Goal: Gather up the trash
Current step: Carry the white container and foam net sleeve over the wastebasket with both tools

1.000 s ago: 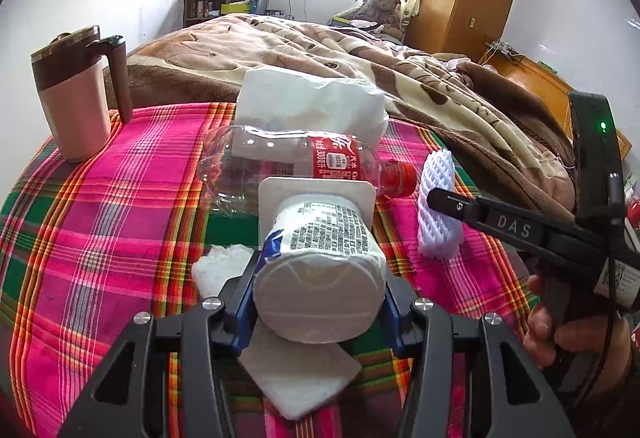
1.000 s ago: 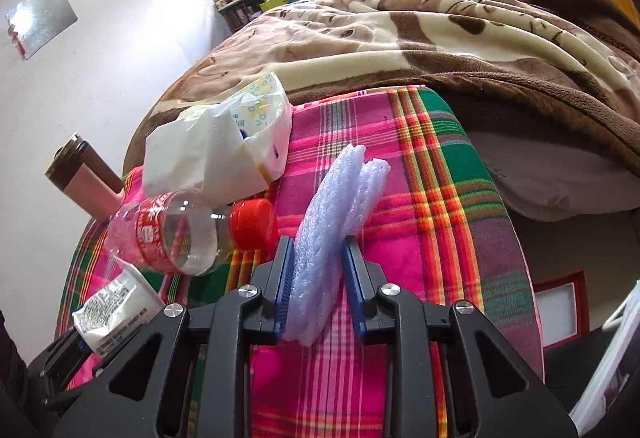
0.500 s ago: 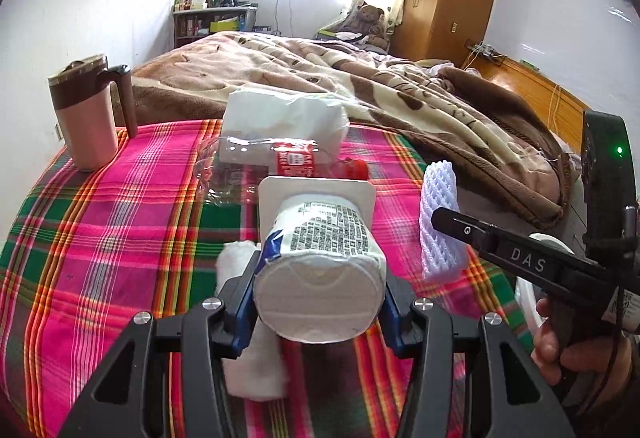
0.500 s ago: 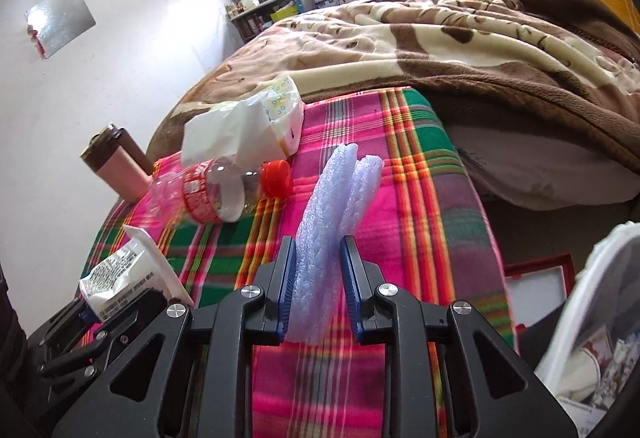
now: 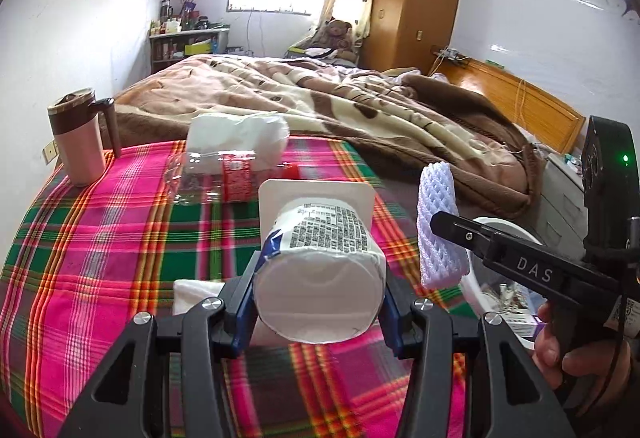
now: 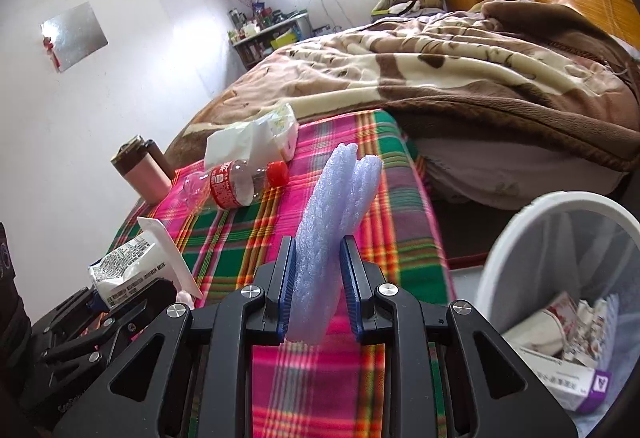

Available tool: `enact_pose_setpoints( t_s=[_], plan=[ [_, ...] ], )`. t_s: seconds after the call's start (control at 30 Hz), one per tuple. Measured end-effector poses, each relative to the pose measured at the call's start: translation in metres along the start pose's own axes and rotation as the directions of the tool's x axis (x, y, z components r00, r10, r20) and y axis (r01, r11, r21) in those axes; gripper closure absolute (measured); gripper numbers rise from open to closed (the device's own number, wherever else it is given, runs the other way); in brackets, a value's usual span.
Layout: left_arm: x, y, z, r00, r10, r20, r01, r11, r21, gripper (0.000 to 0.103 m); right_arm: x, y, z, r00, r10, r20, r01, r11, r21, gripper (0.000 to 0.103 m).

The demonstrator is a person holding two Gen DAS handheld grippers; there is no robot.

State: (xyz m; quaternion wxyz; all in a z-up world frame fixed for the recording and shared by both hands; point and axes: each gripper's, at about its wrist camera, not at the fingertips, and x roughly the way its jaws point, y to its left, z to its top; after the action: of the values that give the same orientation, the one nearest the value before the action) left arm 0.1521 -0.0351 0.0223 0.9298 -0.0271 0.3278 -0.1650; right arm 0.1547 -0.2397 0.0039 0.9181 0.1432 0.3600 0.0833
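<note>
My left gripper (image 5: 320, 302) is shut on a white yogurt cup (image 5: 320, 270) with printed text, held above the plaid tablecloth (image 5: 100, 238); the cup also shows in the right wrist view (image 6: 132, 266). My right gripper (image 6: 318, 274) is shut on a white foam net sleeve (image 6: 332, 222), also seen in the left wrist view (image 5: 440, 230), raised near the table's right edge. A white trash bin (image 6: 516, 234) holding boxes and scraps stands on the floor to the right. An empty clear bottle (image 5: 224, 173) with a red cap lies on the table.
A white tissue pack (image 5: 236, 133) lies behind the bottle. A pink and brown mug (image 5: 80, 137) stands at the far left. A white tissue (image 5: 192, 290) lies under the left gripper. A bed with a brown blanket (image 5: 360, 109) lies beyond the table.
Both grippers have lifted and pulled back from the table with their items still held. The trash bin has come into view at the right.
</note>
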Motion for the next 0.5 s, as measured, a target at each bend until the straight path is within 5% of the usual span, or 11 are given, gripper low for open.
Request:
enact_pose_setpoints(
  t_s=[0.5],
  plan=[
    [-0.011,-0.060,-0.007,0.995,-0.101,0.023,0.099,0.992,0.083,0.051,-0.052,-0.043,-0.017,0.989,-0.125,0.080,0.120,0.991,0.067,0.079]
  ],
)
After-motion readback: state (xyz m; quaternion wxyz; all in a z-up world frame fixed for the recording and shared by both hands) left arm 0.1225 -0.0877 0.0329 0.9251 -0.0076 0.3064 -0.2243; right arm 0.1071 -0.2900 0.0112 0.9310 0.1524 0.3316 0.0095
